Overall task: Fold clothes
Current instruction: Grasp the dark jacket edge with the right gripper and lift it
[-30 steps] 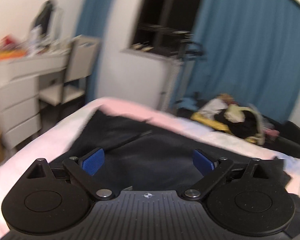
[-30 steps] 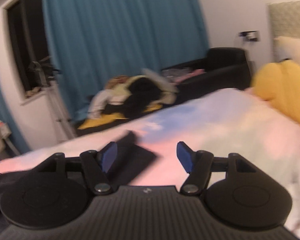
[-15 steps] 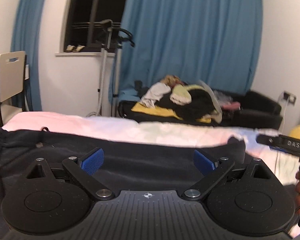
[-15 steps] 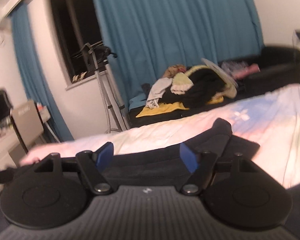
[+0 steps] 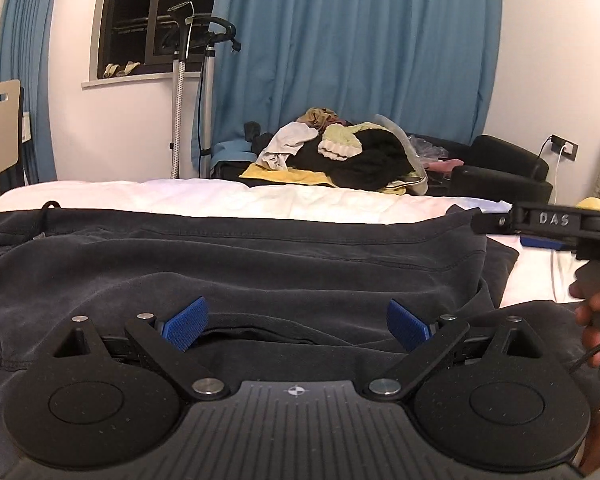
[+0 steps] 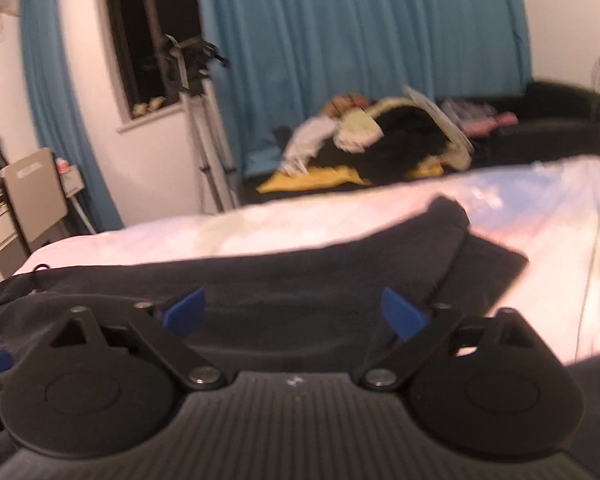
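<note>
A dark, near-black garment (image 5: 260,264) lies spread across the bed, its drawstring waist at the left and its cuff end toward the right. My left gripper (image 5: 296,322) hovers low over the near edge of the cloth, blue pads wide apart and nothing between them. My right gripper (image 6: 292,312) hangs over the same garment (image 6: 320,276) further right. Its jaws are opening, with only cloth lying below them. In the left wrist view a hand (image 5: 592,312) holds the right tool at the right edge.
The bed's pale sheet (image 5: 220,200) runs beyond the garment. Behind it, a pile of clothes (image 5: 340,156) sits on a dark sofa (image 5: 508,168). A garment steamer stand (image 5: 204,92) stands by the window and blue curtains, and a chair (image 6: 36,196) is at the left.
Both views swung from the room's sides onto the garment and sank closer to it. The right gripper's blue pads spread much wider apart. The left pads stayed wide.
</note>
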Action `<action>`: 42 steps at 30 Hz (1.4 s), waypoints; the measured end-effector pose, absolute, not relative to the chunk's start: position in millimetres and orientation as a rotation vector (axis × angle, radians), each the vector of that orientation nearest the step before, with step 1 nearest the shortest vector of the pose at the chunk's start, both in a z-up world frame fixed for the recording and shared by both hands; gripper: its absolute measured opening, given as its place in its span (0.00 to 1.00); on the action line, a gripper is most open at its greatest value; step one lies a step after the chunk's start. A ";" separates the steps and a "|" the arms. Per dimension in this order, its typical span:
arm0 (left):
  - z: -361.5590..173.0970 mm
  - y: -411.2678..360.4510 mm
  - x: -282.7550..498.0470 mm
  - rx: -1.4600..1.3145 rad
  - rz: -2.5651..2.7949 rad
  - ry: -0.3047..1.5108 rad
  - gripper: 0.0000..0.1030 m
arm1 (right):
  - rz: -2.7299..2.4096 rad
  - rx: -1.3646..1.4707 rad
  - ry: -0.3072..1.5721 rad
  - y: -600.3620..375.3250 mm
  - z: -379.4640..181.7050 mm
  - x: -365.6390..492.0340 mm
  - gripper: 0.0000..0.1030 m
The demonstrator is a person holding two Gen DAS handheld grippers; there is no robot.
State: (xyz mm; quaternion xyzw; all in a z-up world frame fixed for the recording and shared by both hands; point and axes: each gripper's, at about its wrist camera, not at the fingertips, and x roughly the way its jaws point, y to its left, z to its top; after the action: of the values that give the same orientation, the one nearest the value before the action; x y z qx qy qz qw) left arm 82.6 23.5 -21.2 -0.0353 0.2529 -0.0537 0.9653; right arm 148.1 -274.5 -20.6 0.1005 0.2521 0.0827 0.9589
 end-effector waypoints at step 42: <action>-47.2 36.9 101.0 -0.222 -0.058 0.611 0.94 | -0.249 0.614 0.615 -434.3 -114.8 271.1 0.64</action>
State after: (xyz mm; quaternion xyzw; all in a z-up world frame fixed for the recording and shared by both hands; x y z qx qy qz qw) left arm 101.0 36.9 -47.2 -0.1091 0.3002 -0.0286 0.9472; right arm 271.1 -434.3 -114.8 0.2968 0.2971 -0.1205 0.8995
